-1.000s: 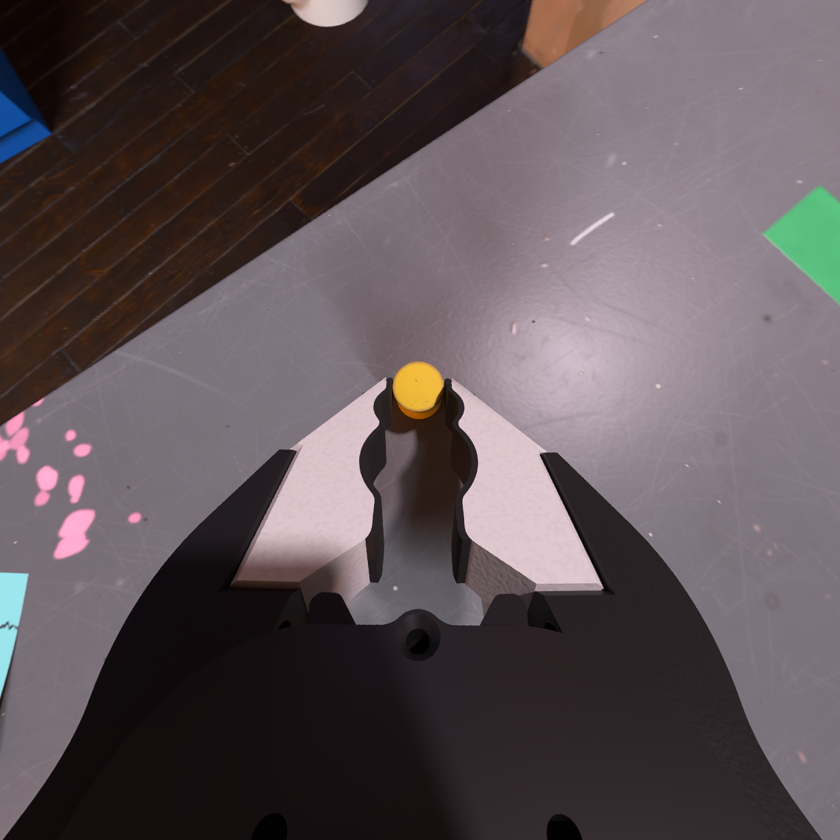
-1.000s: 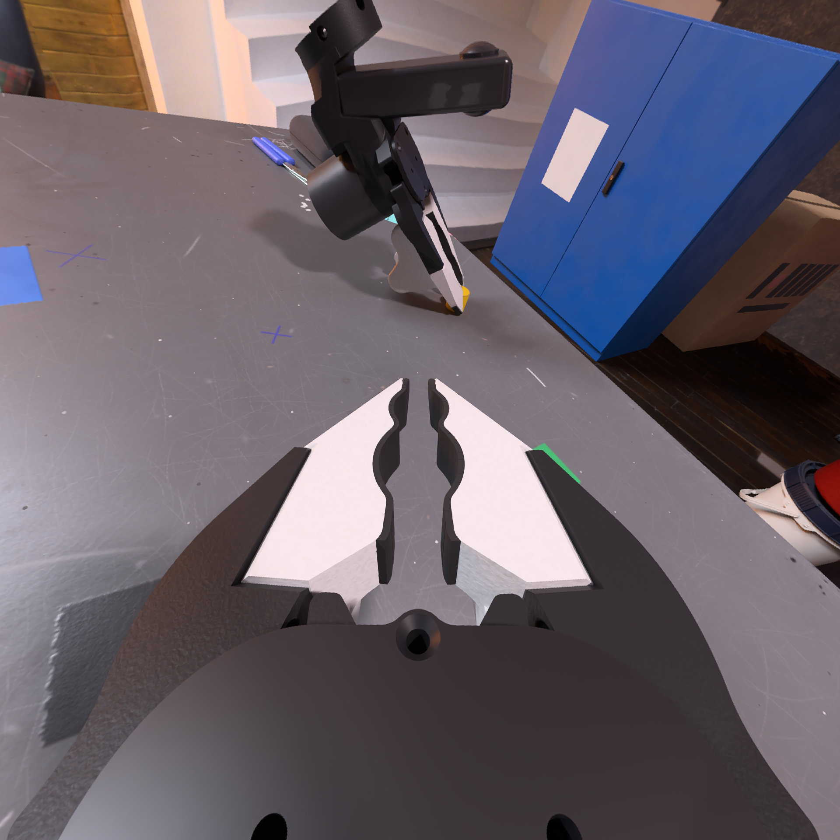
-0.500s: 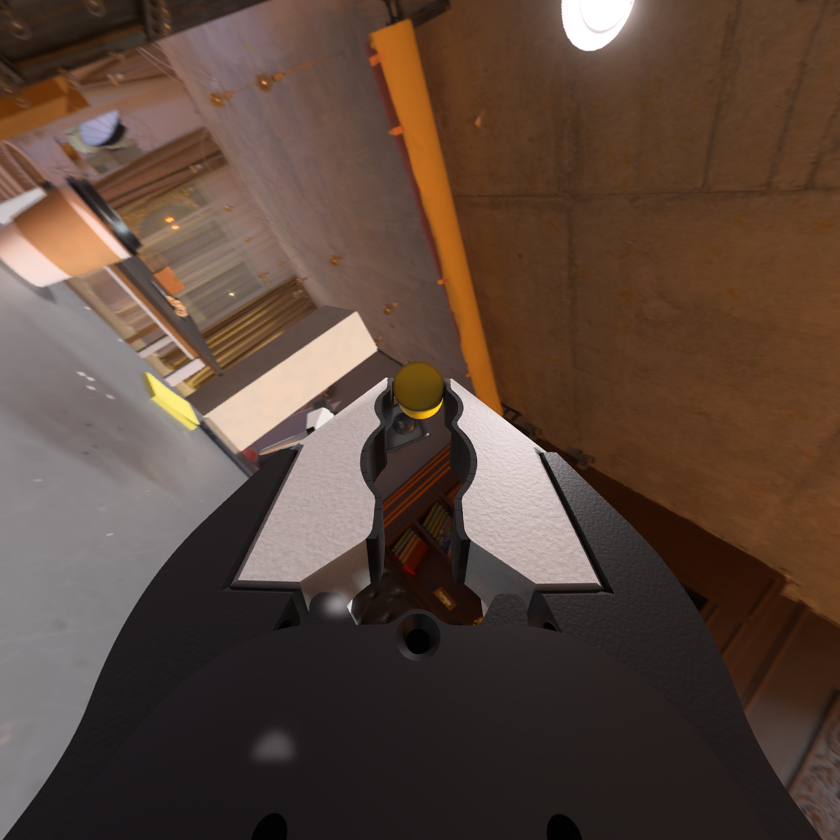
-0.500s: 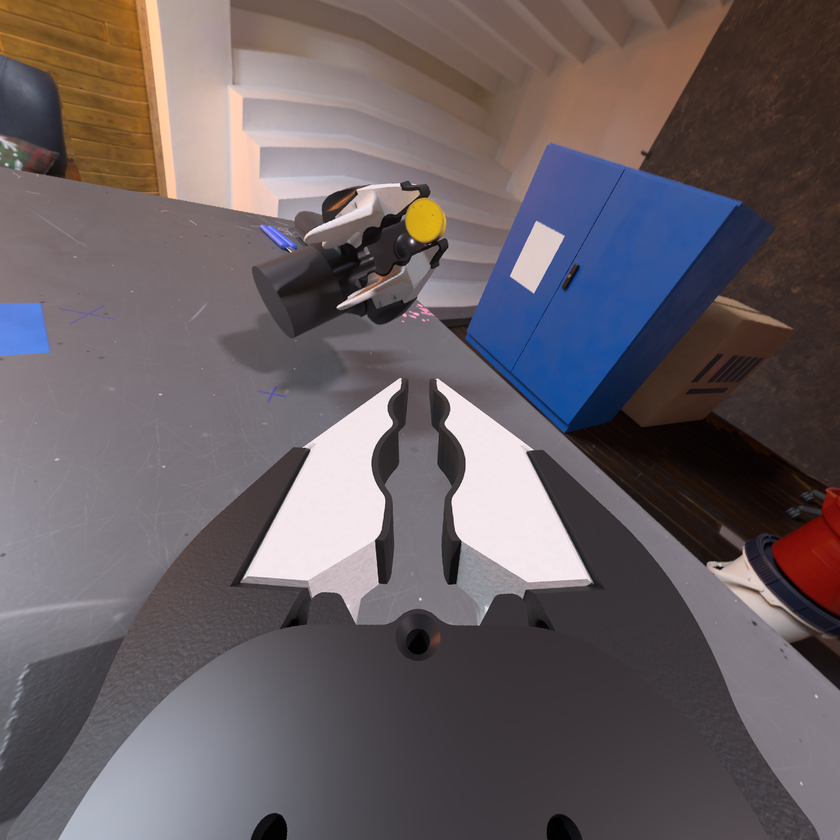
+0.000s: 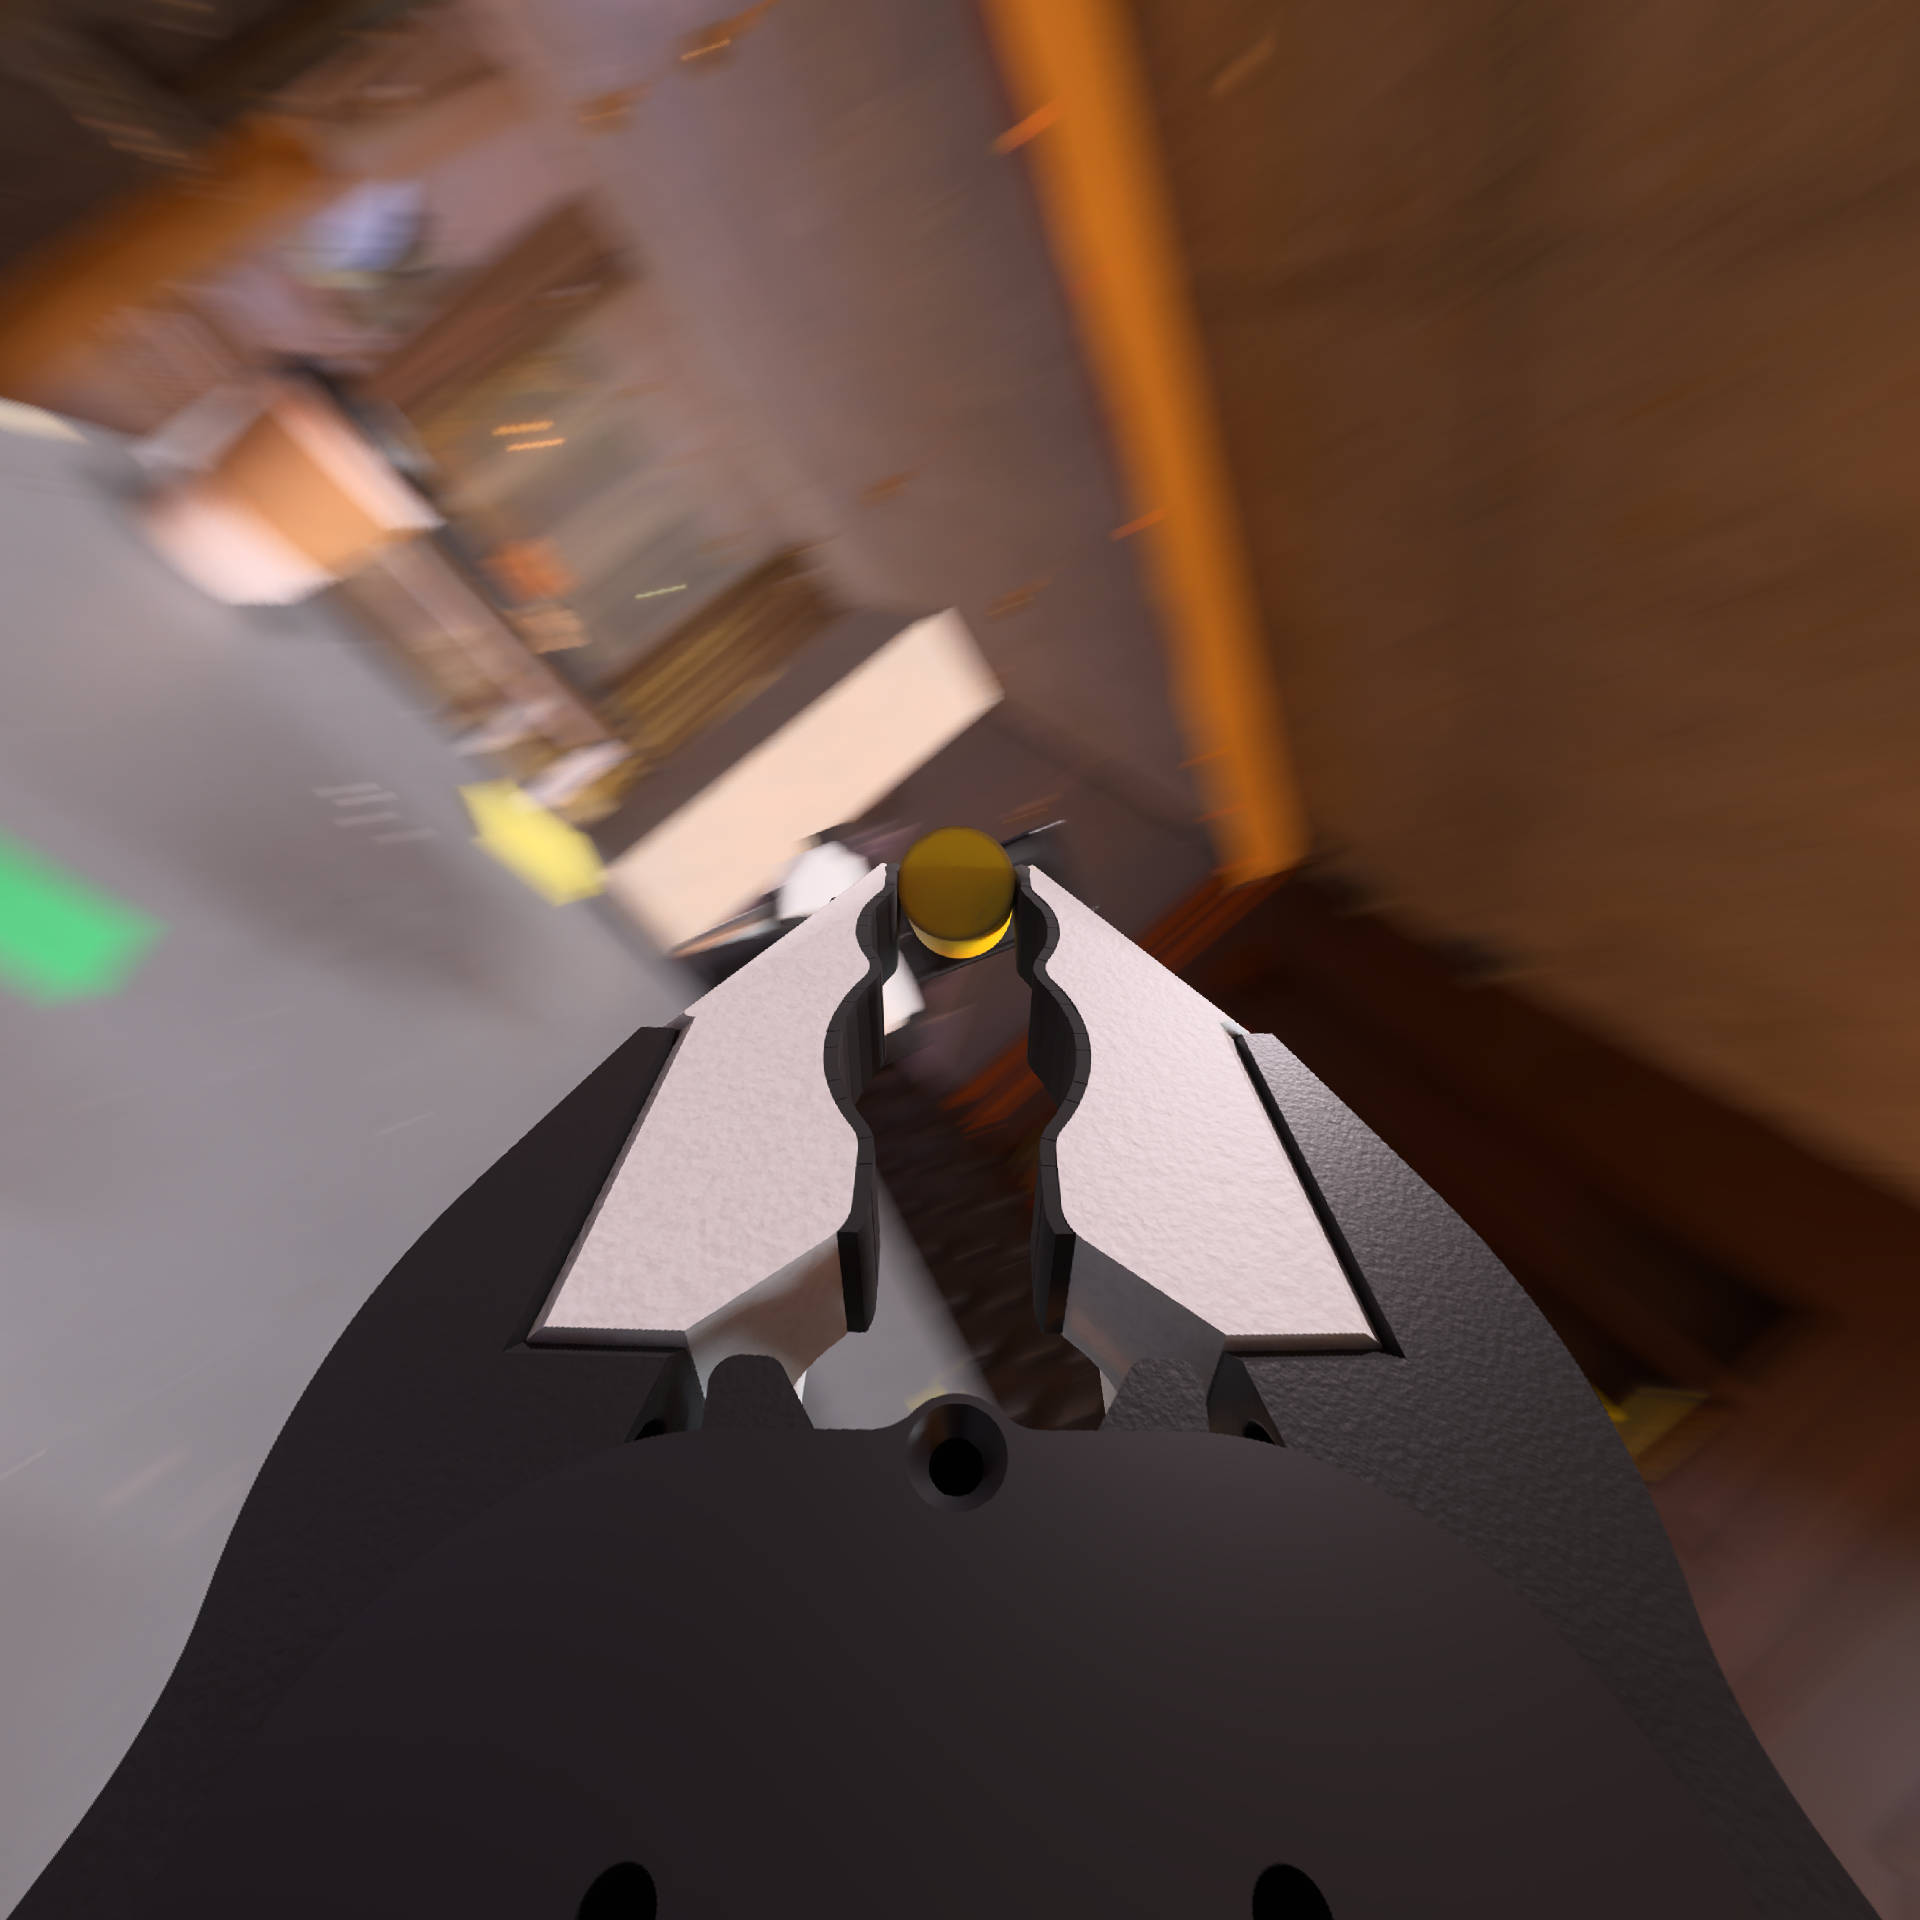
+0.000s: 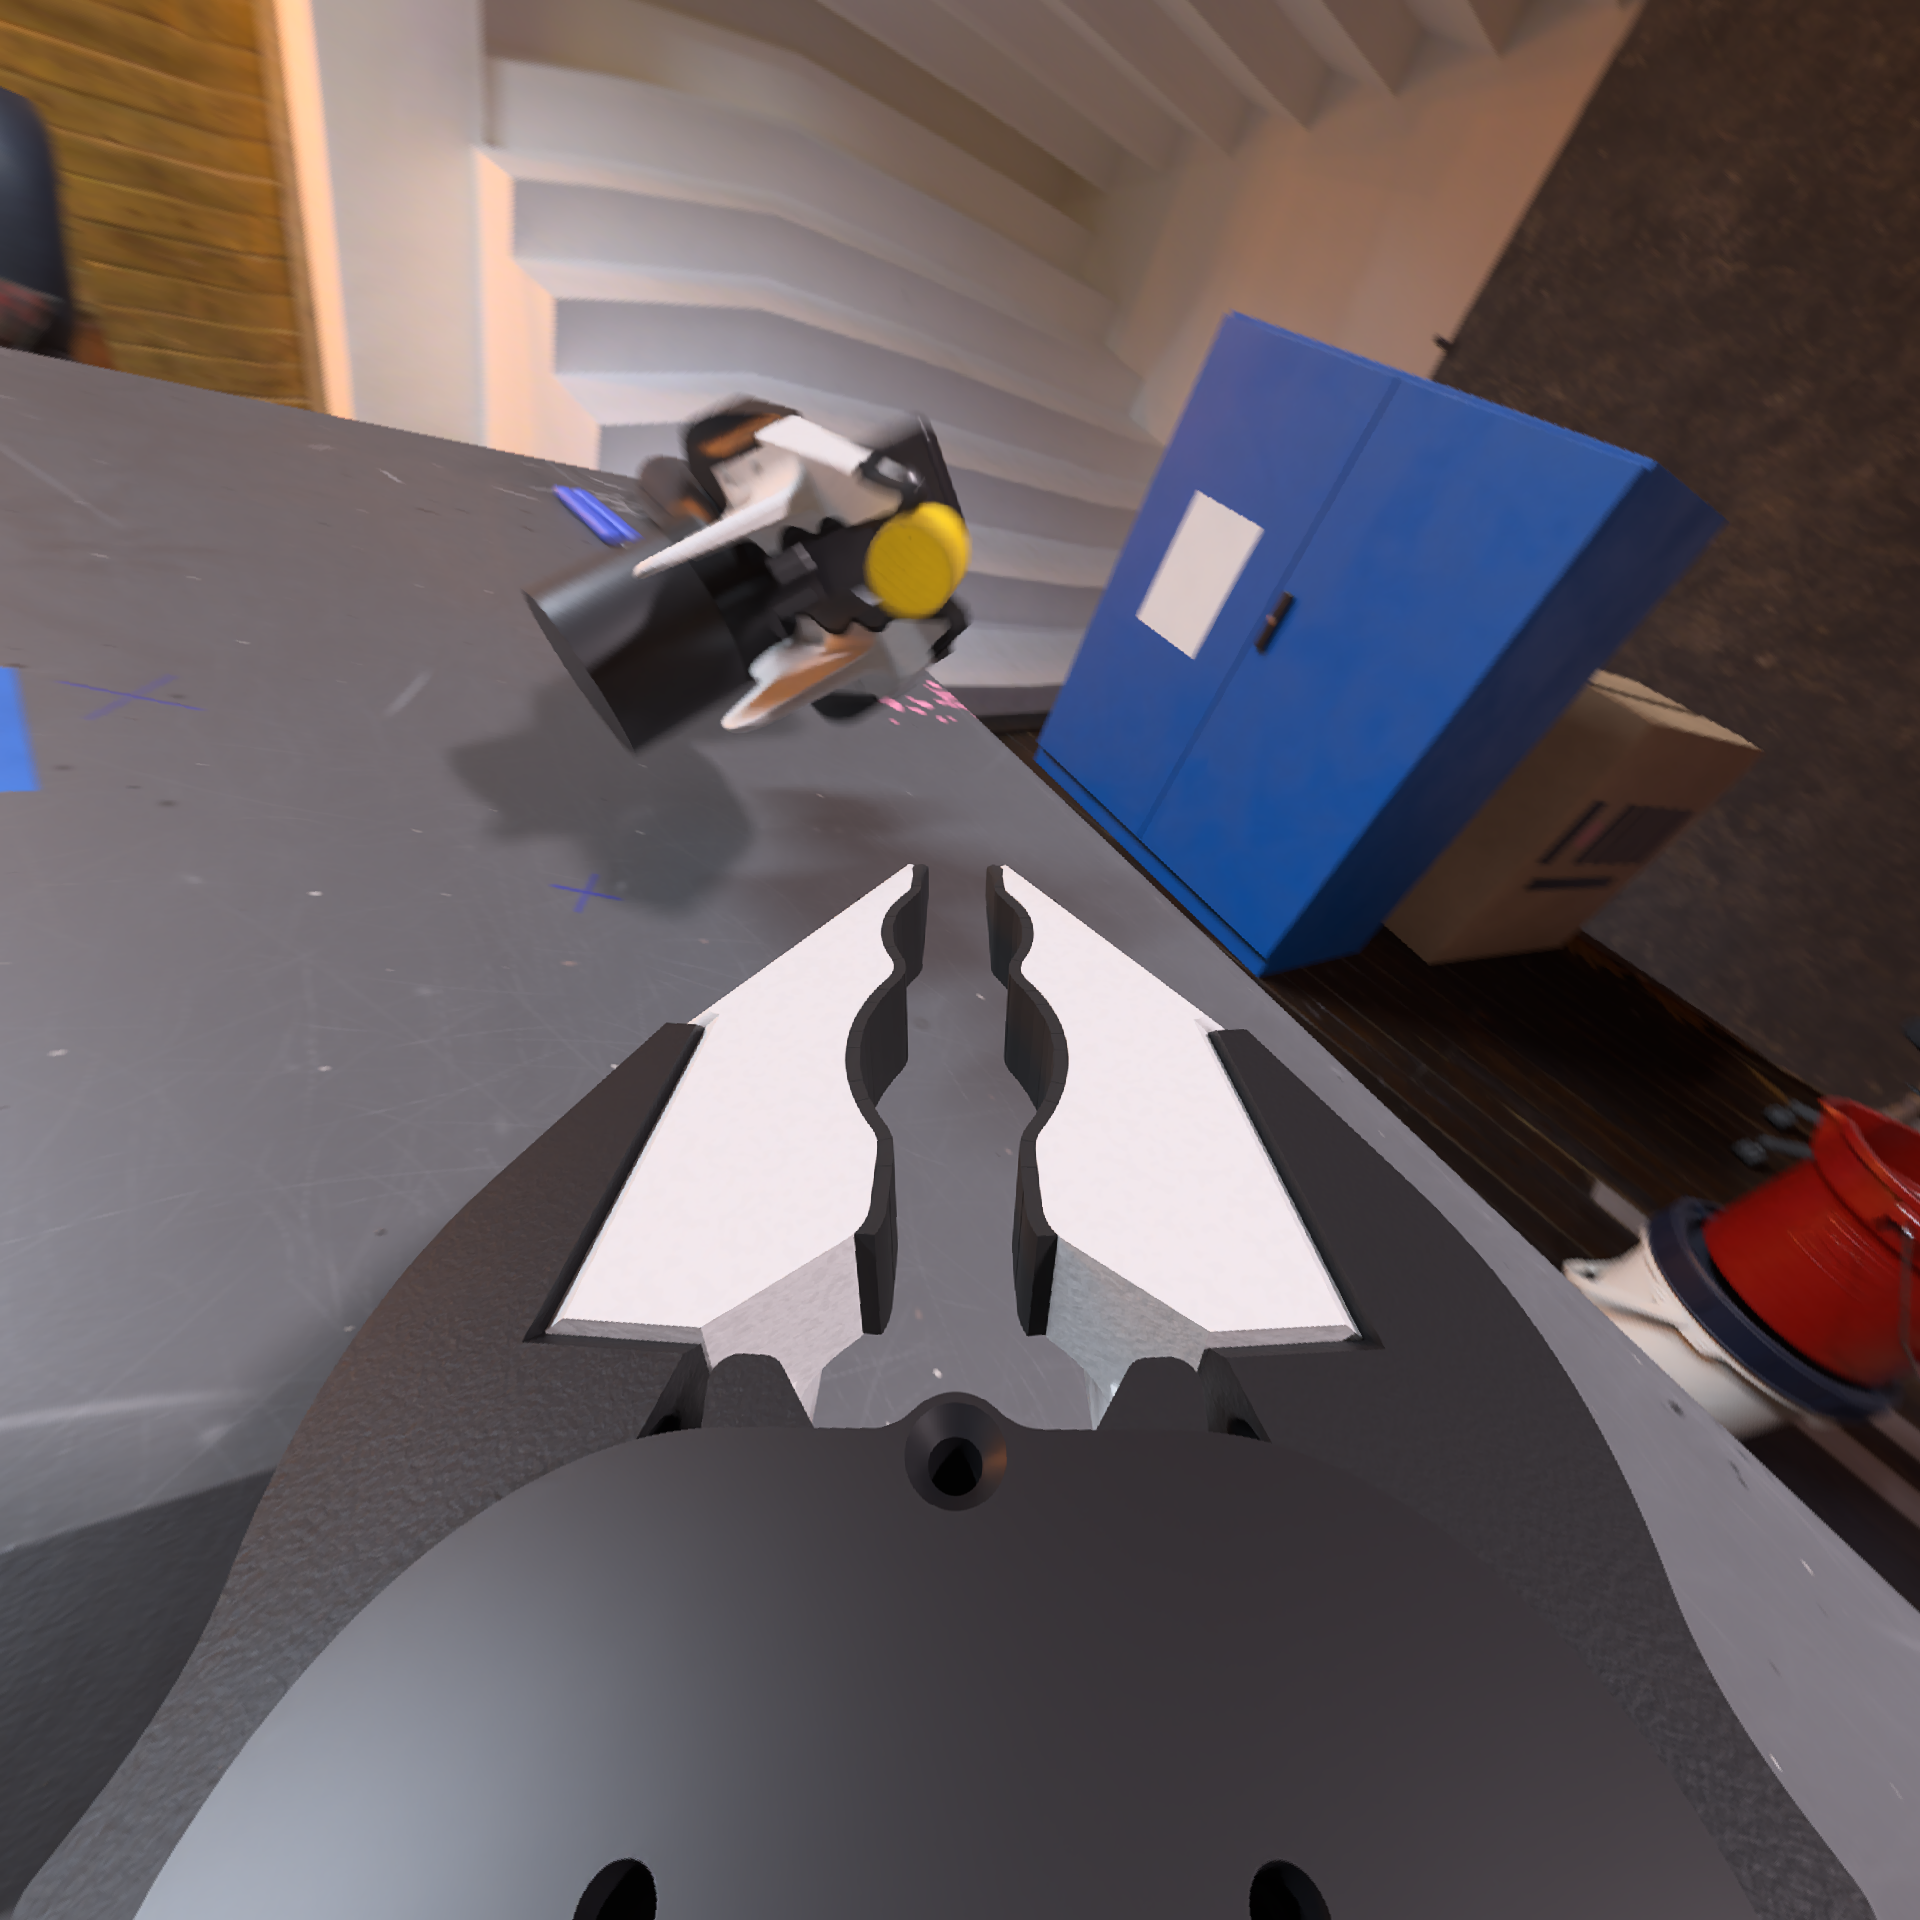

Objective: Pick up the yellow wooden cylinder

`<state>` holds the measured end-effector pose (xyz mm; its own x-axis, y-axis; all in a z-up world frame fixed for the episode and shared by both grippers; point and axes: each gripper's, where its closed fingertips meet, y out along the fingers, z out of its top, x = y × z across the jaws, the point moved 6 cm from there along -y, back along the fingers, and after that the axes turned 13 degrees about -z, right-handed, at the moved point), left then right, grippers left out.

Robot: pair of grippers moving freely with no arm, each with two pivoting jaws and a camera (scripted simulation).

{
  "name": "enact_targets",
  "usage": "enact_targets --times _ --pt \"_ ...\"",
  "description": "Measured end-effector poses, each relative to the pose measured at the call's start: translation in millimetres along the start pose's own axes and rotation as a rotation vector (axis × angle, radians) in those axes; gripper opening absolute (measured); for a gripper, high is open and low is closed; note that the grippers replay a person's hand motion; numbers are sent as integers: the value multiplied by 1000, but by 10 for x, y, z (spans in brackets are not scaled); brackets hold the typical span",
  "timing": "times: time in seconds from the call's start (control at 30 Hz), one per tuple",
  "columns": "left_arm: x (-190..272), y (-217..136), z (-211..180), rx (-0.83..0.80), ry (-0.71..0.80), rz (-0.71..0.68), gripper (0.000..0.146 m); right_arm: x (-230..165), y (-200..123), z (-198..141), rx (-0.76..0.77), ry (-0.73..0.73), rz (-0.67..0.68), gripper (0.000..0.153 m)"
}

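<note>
The yellow wooden cylinder (image 5: 954,894) is pinched between the tips of my left gripper (image 5: 954,902), with its round end facing the camera. The left wrist view is blurred and looks along the grey table (image 5: 208,1143) at the room beyond. In the right wrist view the left gripper (image 6: 883,582) hangs in the air above the table's far edge, tilted, with the cylinder (image 6: 916,566) in its tips and its shadow on the table. My right gripper (image 6: 956,894) is low over the grey table (image 6: 312,1039), empty, its jaws a narrow gap apart.
A blue cabinet (image 6: 1330,665) and a cardboard box (image 6: 1600,831) stand on the dark floor right of the table. A red and white object (image 6: 1787,1278) lies by the table's right edge. Green tape (image 5: 62,925) and blue tape (image 6: 16,727) mark the table.
My left gripper lifted the cylinder off the table and swung upward, then kept turning; its view went from the tabletop to the room. The right gripper tilted up slightly.
</note>
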<state>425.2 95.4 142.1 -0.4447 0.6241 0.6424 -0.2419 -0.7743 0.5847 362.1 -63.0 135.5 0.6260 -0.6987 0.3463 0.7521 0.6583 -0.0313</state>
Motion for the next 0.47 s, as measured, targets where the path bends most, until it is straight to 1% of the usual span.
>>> enact_targets --times 0.03,0.13,0.17,0.2,0.3,0.33,0.4,0.47 --pt "-3 -106 34 -83 78 175 21 35 6 -19 -18 1 -26 11" --pt "54 -539 126 -351 320 812 21 175 13 -77 -70 38 -100 10" --pt "90 -655 133 -424 382 977 21 220 12 -91 -77 62 -112 10" --pt "127 -732 129 -468 432 1080 21 257 12 -104 -80 88 -116 10" --pt "289 -795 77 -535 542 1251 21 310 16 -143 -93 129 -119 10" --pt "392 -791 61 -571 605 1342 21 313 18 -155 -100 125 -122 10" --pt "675 -816 37 -626 727 1584 21 313 20 -171 -109 115 -126 9" --pt "978 -886 4 -631 787 1811 21 318 17 -178 -113 119 -127 9"
